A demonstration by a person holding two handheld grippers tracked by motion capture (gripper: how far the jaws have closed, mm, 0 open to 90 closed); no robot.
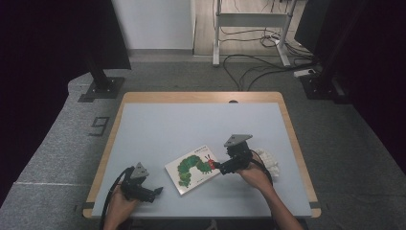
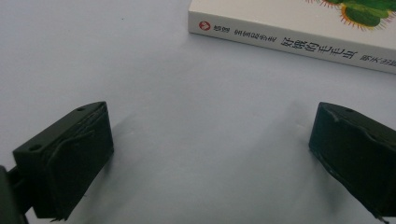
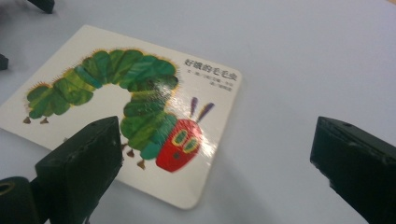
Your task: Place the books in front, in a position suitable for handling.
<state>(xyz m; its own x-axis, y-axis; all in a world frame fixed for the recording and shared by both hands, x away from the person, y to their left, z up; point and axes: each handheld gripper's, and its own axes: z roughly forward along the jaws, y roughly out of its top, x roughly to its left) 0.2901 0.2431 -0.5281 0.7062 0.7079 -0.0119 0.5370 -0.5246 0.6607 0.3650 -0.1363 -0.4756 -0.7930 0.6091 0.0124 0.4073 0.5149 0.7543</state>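
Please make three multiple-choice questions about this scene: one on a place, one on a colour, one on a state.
1. Where does the book lie?
A. on the floor
B. on the table, between the two grippers
C. on a shelf

2. What colour is the caterpillar's head on the cover?
A. red
B. blue
C. black

3. How is the right gripper?
A. shut on the book
B. shut, holding nothing
C. open

Answers: 1 B, the book lies flat between the left gripper and the right one. 2 A, red with yellow-green eyes. 3 C, its jaws stand wide apart.
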